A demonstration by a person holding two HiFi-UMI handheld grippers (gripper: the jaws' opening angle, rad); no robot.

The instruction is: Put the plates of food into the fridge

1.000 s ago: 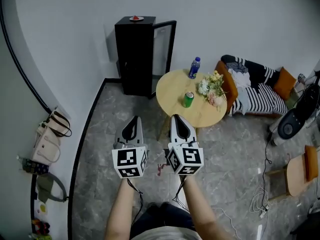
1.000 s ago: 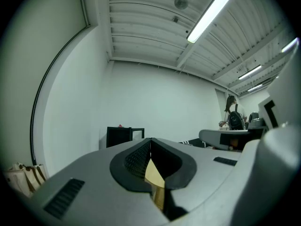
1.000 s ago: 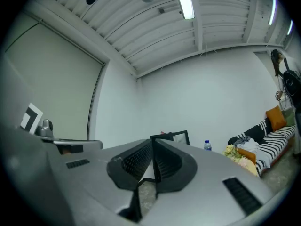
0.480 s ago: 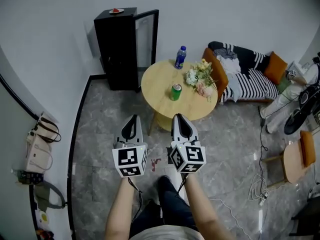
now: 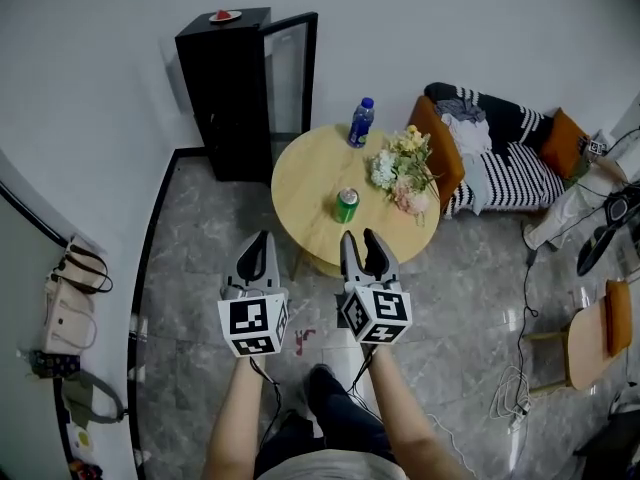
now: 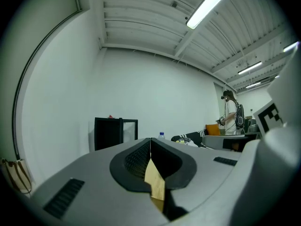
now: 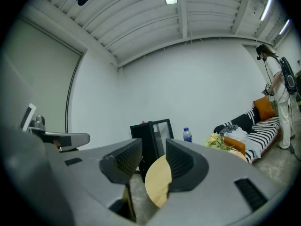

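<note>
- Jaws of the left hand-held gripper [image 5: 258, 246] were pressed together, with nothing between them; it was held level over the grey floor [image 5: 200, 228], on the near side of the round wooden counter [image 5: 310, 178].
- Just to its right, the right hand-held gripper [image 5: 360, 240] was also level, its tips showing over the counter's near edge in the head view. Its jaws were spread and had just been opening. They pinched nothing; through the gap its own view showed only the counter's edge and the fridge [image 5: 228, 98] farther off.
- A plate [image 5: 224, 15] with red food sat on top of the black fridge, at the far left against the white wall, well apart from both hand-held grippers.
- The fridge's glass door [image 5: 290, 73] stood open, swung out on the fridge's right side.
- The counter stood near the fridge, to its right, and carried a blue bottle [image 5: 360, 123] at its far edge, a green can [image 5: 346, 205] near its middle and a bunch of flowers [image 5: 405, 171] on its right side.
- A sofa [image 5: 500, 158] with a striped cover and orange cushions stood right of the counter, and a person [image 7: 277, 98] stood at the far right.
- Bags [image 5: 65, 303] rested against the left wall.
</note>
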